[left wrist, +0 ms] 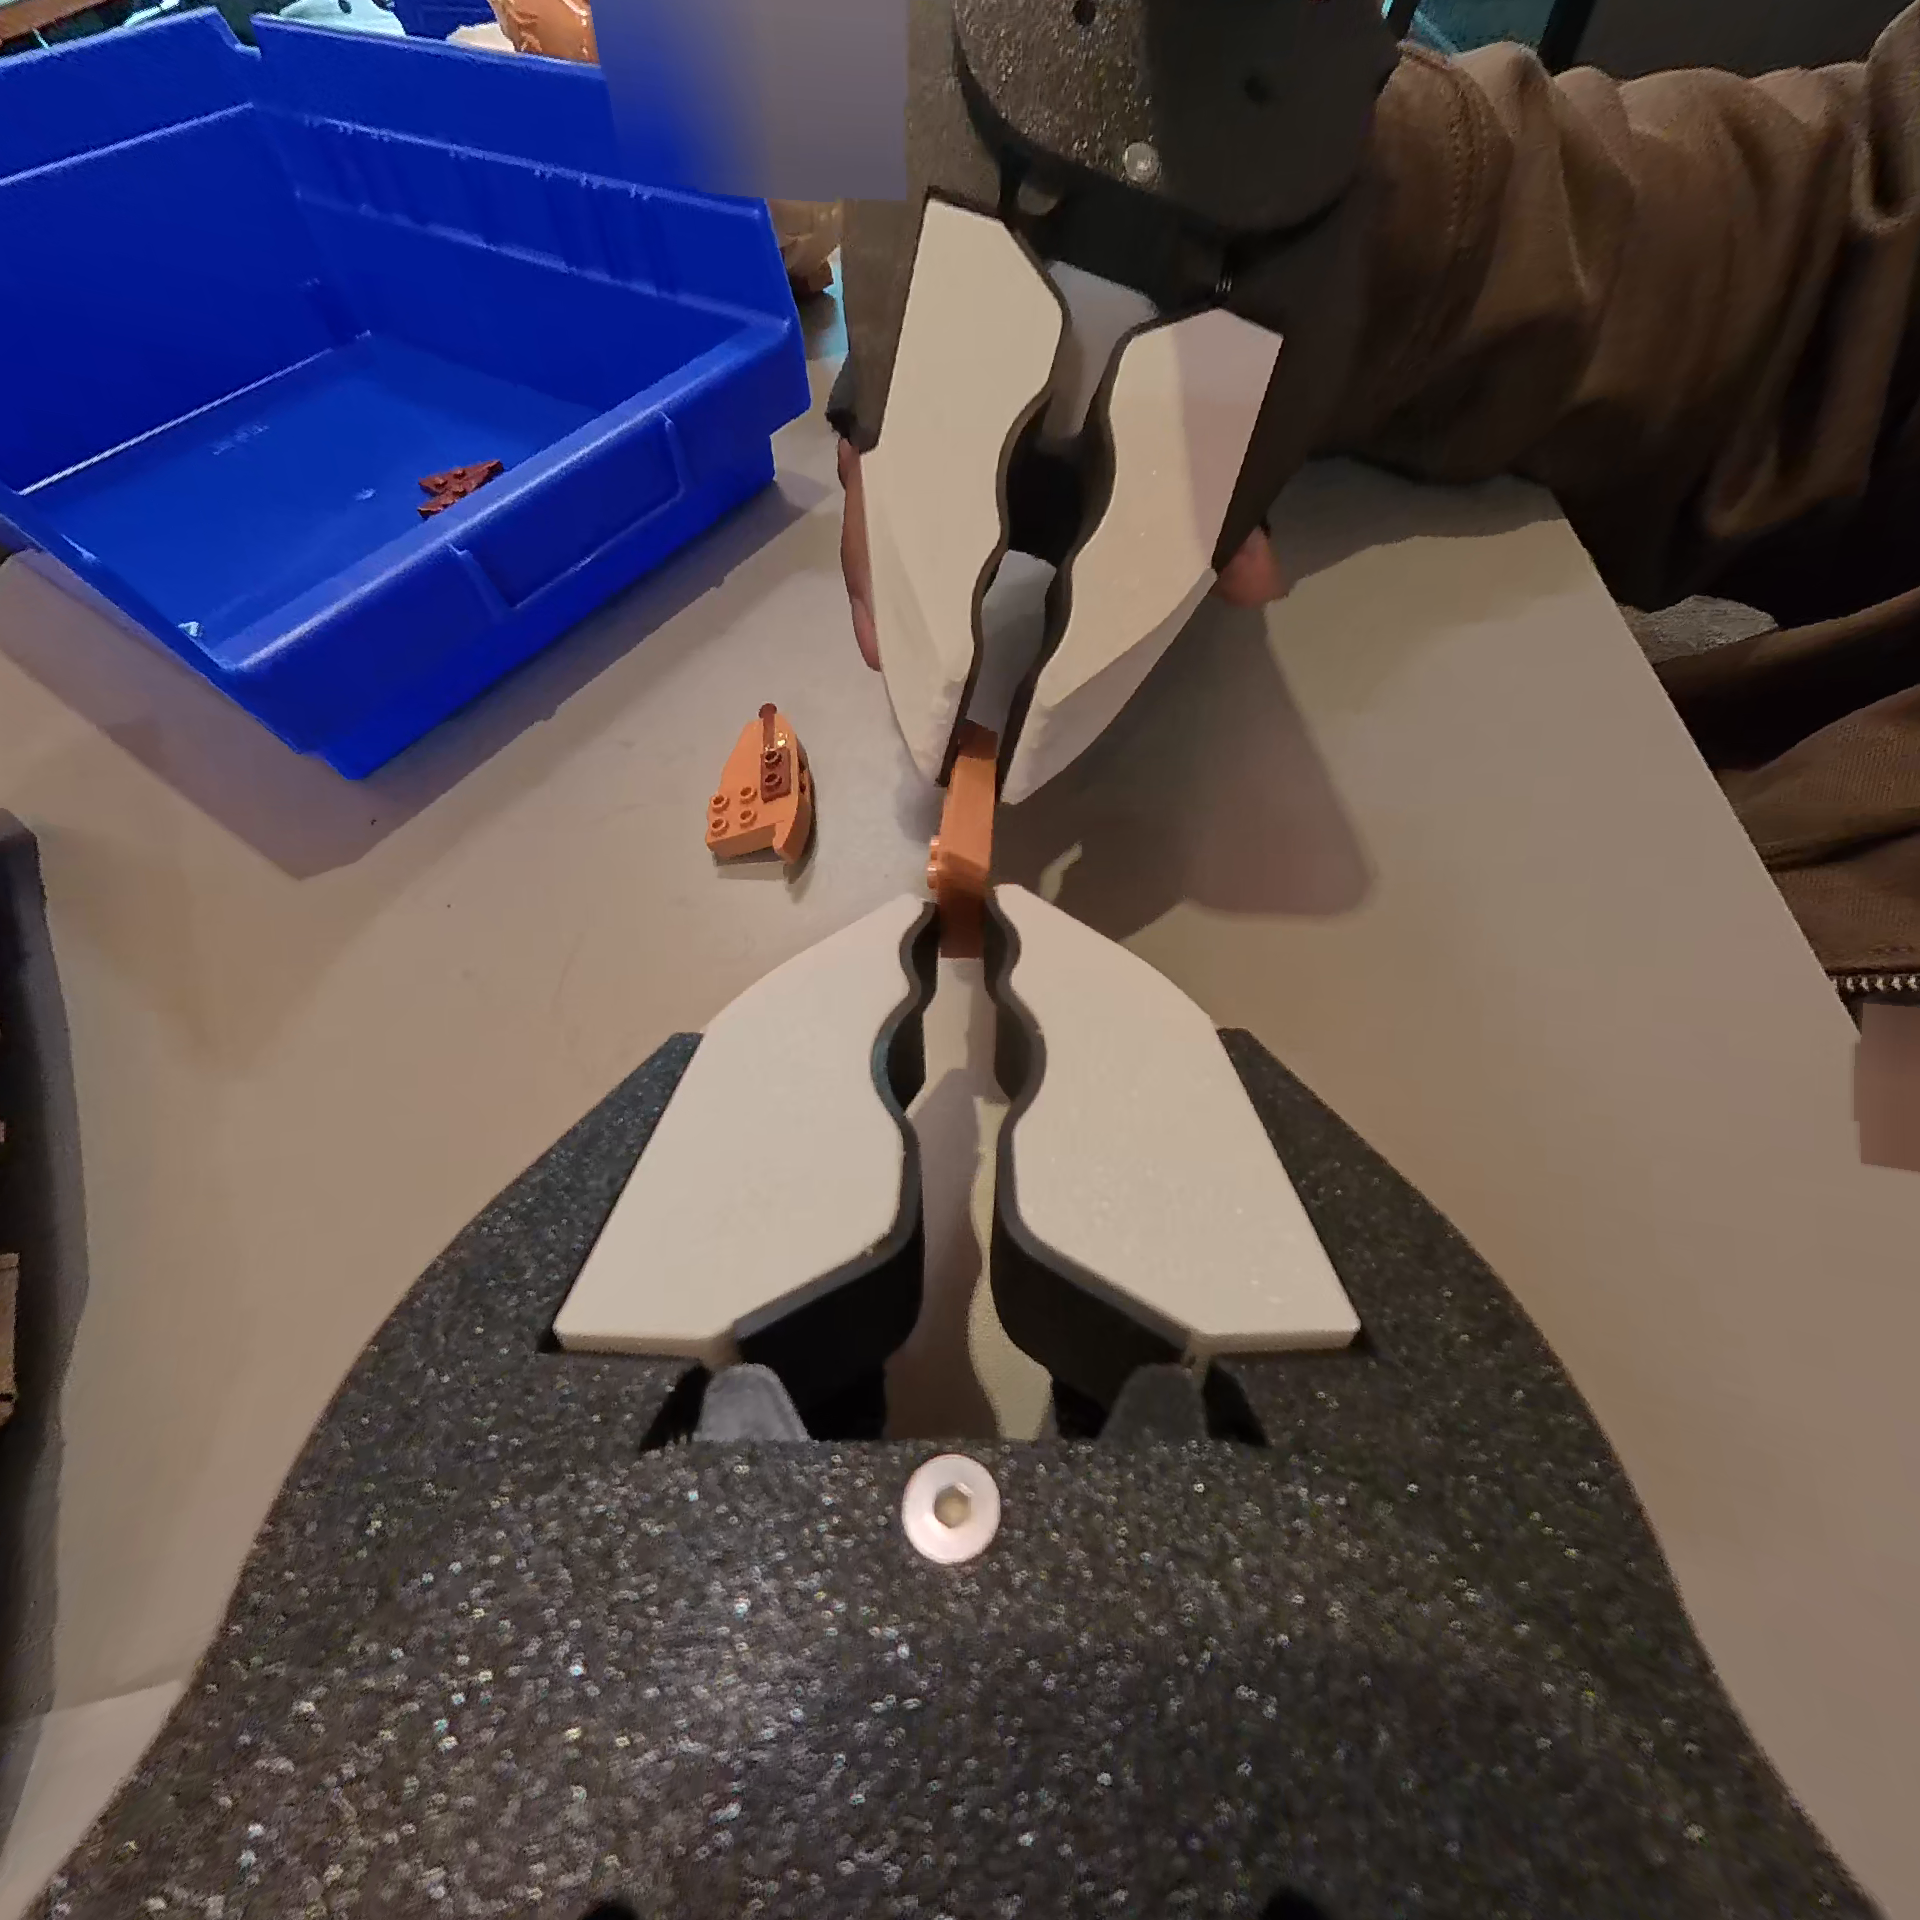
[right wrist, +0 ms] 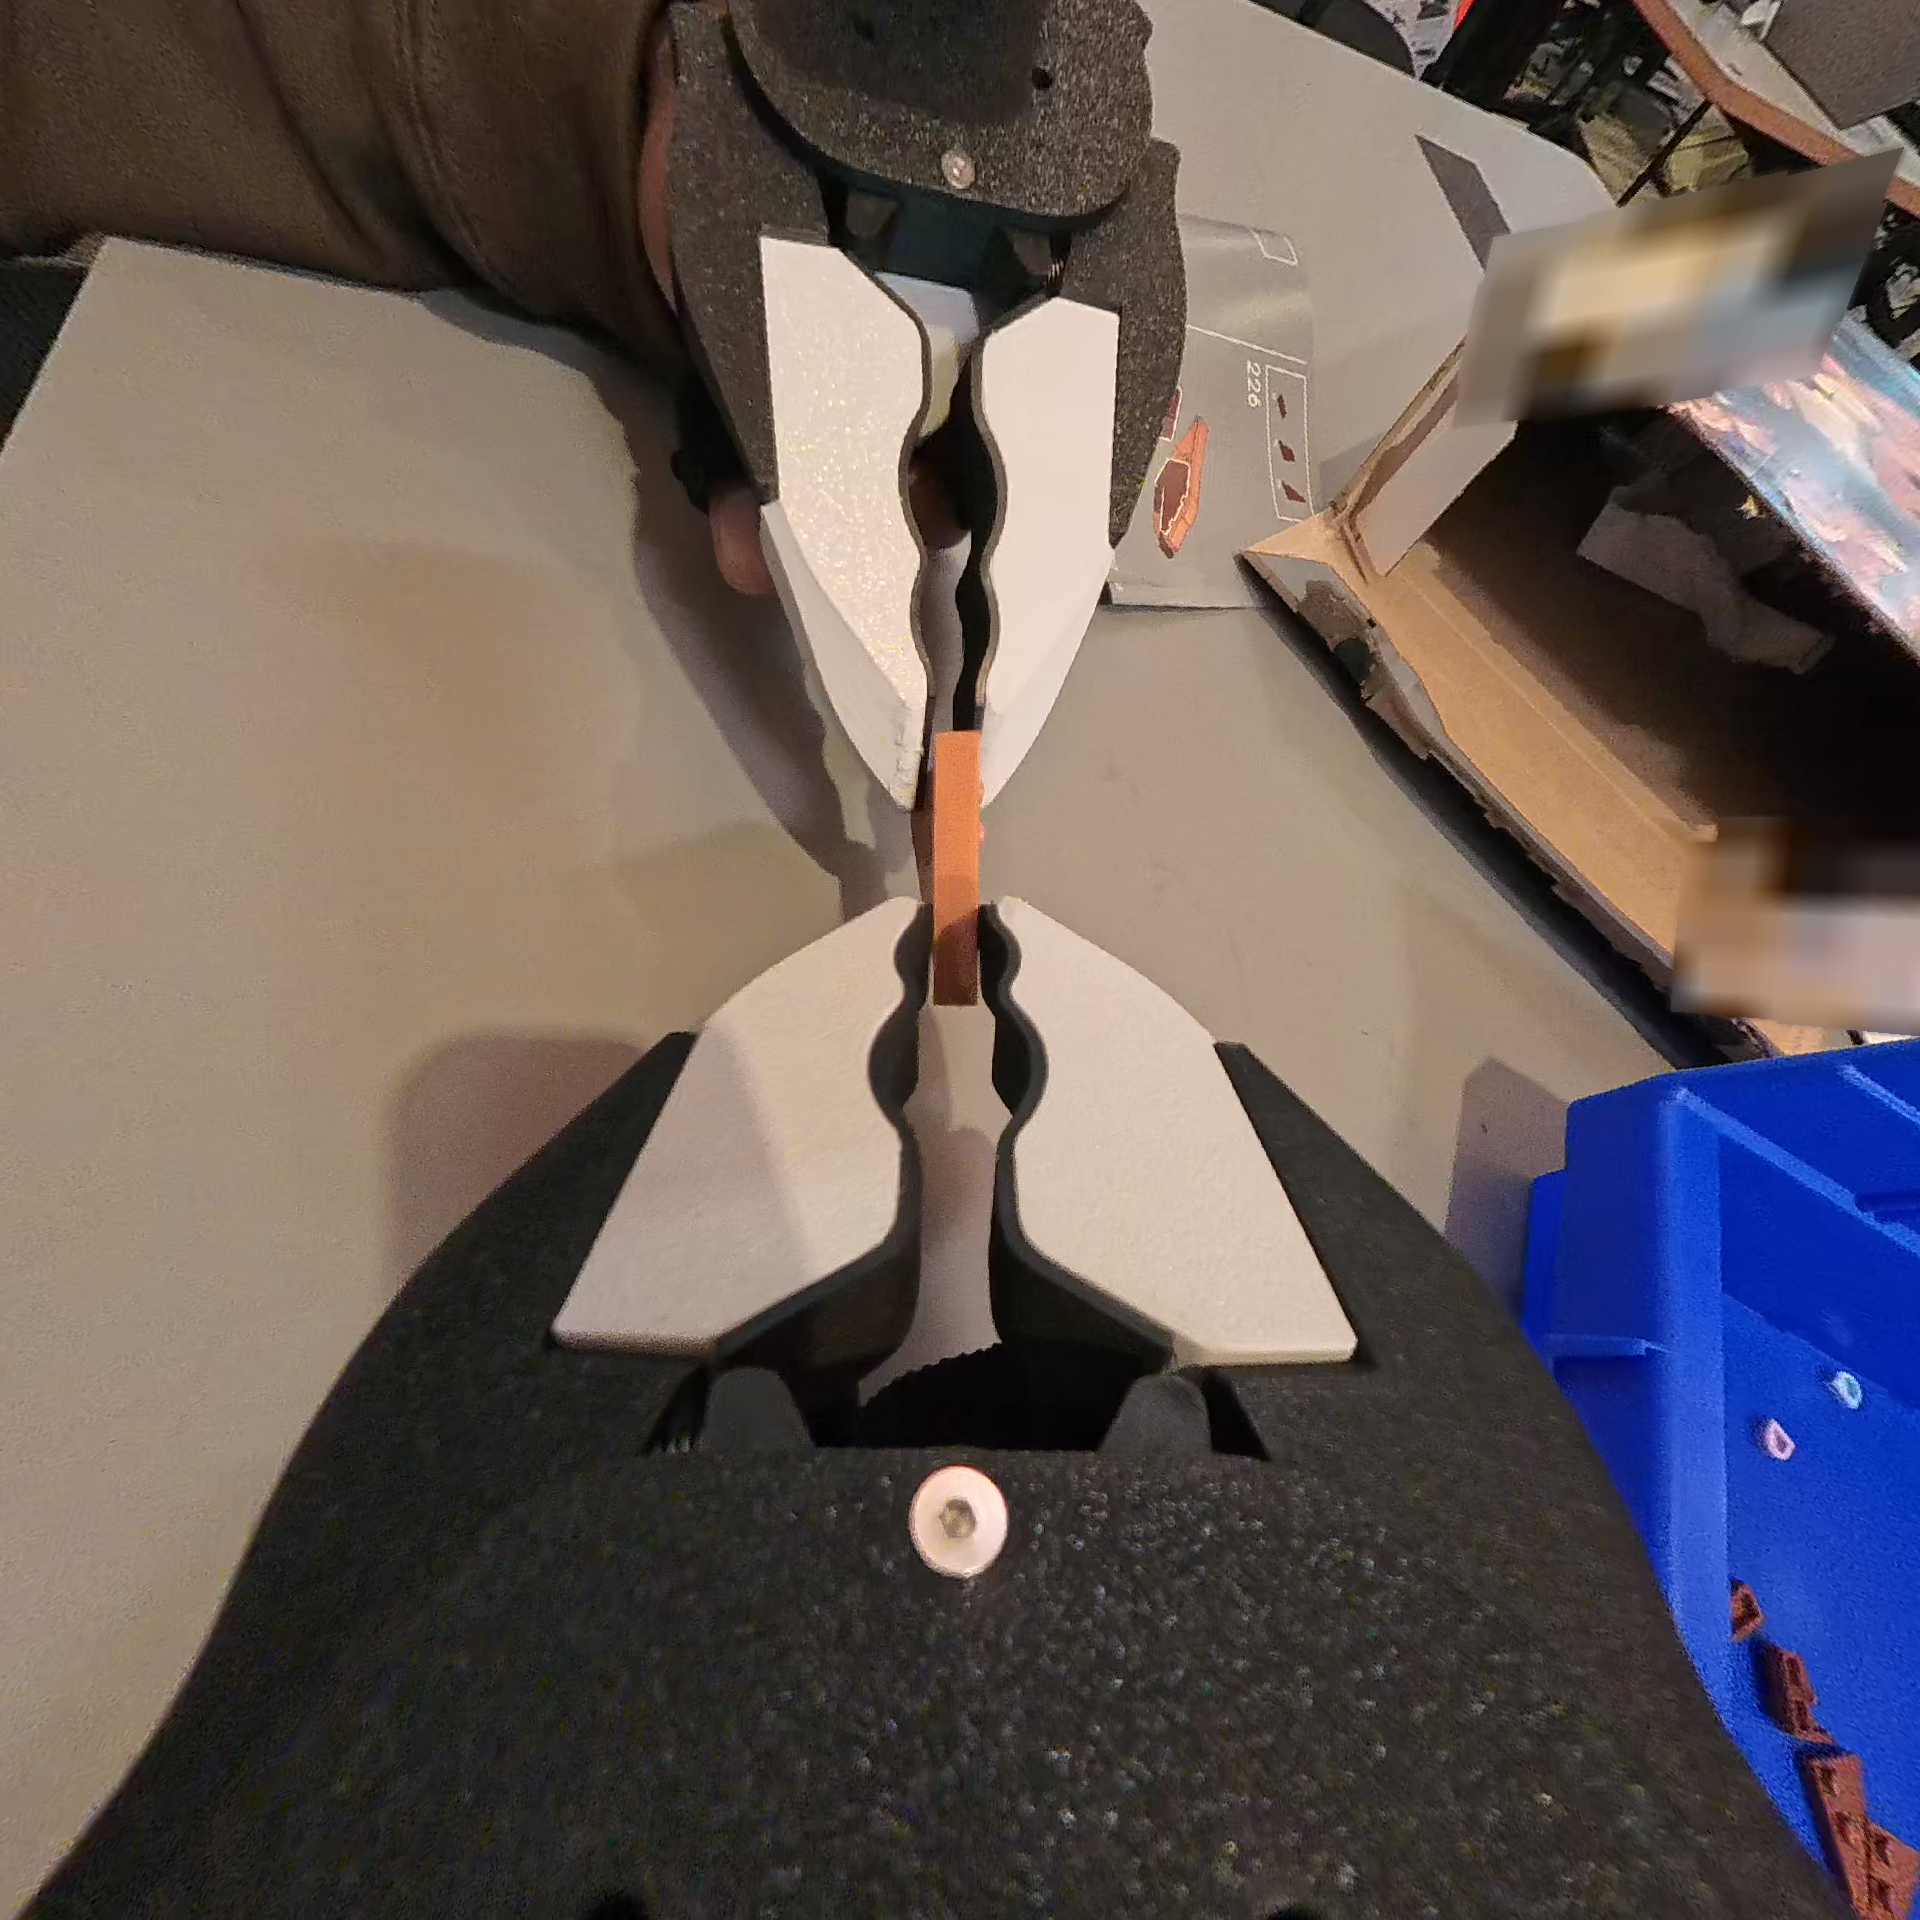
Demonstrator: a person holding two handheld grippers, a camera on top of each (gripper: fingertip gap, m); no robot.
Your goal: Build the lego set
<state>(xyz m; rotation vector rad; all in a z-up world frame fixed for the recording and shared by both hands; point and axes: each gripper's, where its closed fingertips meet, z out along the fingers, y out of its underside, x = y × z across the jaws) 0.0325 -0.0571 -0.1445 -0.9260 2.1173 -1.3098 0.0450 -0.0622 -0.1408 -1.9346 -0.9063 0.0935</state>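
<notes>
Orange brick piece (left wrist: 961,831) is clamped at opposite ends by L gripper (left wrist: 961,914) & R gripper (right wrist: 956,920), held tip-to-tip, level above grey table (left wrist: 1351,1039); sleeved hand (left wrist: 1257,561) seen behind.

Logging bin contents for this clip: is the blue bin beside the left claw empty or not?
Not empty. The blue bin holds a couple of small dark red-brown brick pieces on its floor; the rest of the visible floor is bare.
</notes>
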